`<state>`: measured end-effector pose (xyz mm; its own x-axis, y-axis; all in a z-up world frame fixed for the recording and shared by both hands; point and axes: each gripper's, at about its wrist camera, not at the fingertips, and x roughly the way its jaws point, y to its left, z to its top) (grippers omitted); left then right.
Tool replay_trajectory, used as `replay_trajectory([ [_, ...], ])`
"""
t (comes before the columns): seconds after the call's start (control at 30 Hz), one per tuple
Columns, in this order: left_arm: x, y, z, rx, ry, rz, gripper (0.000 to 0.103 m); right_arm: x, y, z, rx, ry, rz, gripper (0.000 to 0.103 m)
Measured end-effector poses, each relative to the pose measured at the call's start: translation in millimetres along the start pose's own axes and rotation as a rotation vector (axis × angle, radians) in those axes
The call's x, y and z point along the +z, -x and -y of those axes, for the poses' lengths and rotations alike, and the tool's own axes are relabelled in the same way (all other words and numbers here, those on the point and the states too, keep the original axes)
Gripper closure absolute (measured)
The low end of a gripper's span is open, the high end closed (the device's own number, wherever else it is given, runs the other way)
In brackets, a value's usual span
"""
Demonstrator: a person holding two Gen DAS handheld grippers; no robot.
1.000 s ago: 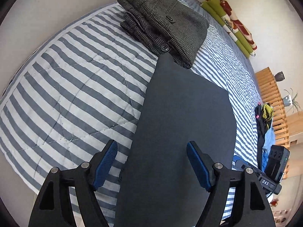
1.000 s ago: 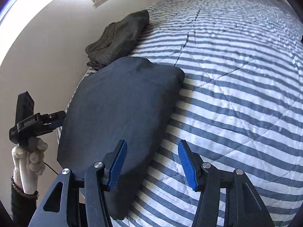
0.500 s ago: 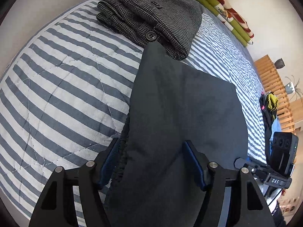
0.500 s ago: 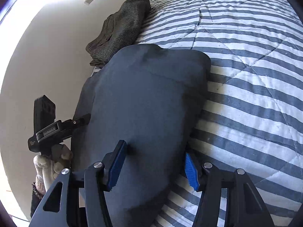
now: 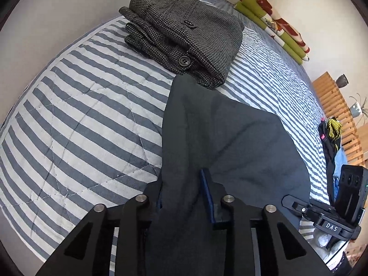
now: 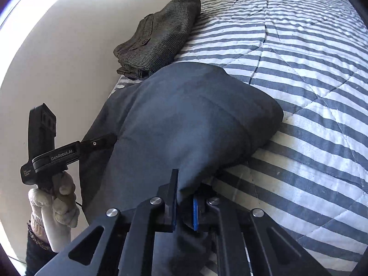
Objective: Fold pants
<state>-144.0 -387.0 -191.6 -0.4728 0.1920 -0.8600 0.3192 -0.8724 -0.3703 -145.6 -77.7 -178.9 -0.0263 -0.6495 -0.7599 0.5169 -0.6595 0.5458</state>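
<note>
Since a second ago both grippers have gone from spread wide above the cloth to pinched down on it: the left gripper (image 5: 184, 197) is now clamping the near left edge of the dark pants (image 5: 230, 142), its blue pads buried in a raised ridge of fabric, and the right gripper (image 6: 184, 207) is squeezing the near right edge of the dark pants (image 6: 184, 124), which are bunching up into a soft hump in front of it. The pants are lying on the striped quilt (image 5: 80, 119) (blue-grey and white bands, quilted in diamonds), their far end touching a folded grey tweed garment (image 5: 191, 39) that is sitting near the bed's edge by the white wall. In the right wrist view a gloved hand (image 6: 55, 202) is gripping the left tool's handle. Beyond the bed, a green patterned bundle (image 5: 276, 27) is resting against the wall, and a wooden slatted rack (image 5: 335, 115) is standing to the right.
</note>
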Motion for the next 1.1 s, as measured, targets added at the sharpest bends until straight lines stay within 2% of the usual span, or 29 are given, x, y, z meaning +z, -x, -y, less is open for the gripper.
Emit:
replay_trajectory([
  [0.03, 1, -3, -4, -0.012, 0.008, -0.022, 0.035, 0, 0, 0, -0.002, 0.002, -0.002, 0.094],
  [0.07, 4, -9, -8, -0.022, 0.021, -0.055, 0.028, 1, 1, 1, -0.002, -0.003, -0.008, 0.094],
  [0.1, 3, -12, -8, -0.027, 0.022, -0.041, 0.028, 2, -1, 2, 0.003, -0.006, -0.017, 0.094],
  [0.23, 5, -15, 10, 0.024, -0.050, -0.041, 0.062, 3, -9, 6, -0.004, -0.009, -0.050, 0.092],
  [0.33, 8, -4, 19, 0.025, -0.067, -0.033, 0.079, 3, -12, 3, -0.033, 0.002, -0.041, 0.093],
  [0.43, 6, 6, 35, 0.063, -0.108, -0.006, 0.081, -1, -7, -11, -0.090, 0.064, -0.005, 0.094],
  [0.53, 6, 16, 44, 0.068, -0.116, 0.021, 0.082, -5, 2, -27, -0.141, 0.131, 0.034, 0.095],
  [0.77, 6, 70, 52, 0.039, -0.130, 0.102, 0.083, -5, 34, -53, -0.164, 0.221, 0.124, 0.096],
  [0.97, 31, 109, 65, 0.059, -0.165, 0.180, 0.083, 15, 59, -73, -0.156, 0.269, 0.197, 0.096],
  [1.1, 67, 125, 74, 0.094, -0.176, 0.240, 0.083, 41, 63, -90, -0.184, 0.321, 0.247, 0.096],
])
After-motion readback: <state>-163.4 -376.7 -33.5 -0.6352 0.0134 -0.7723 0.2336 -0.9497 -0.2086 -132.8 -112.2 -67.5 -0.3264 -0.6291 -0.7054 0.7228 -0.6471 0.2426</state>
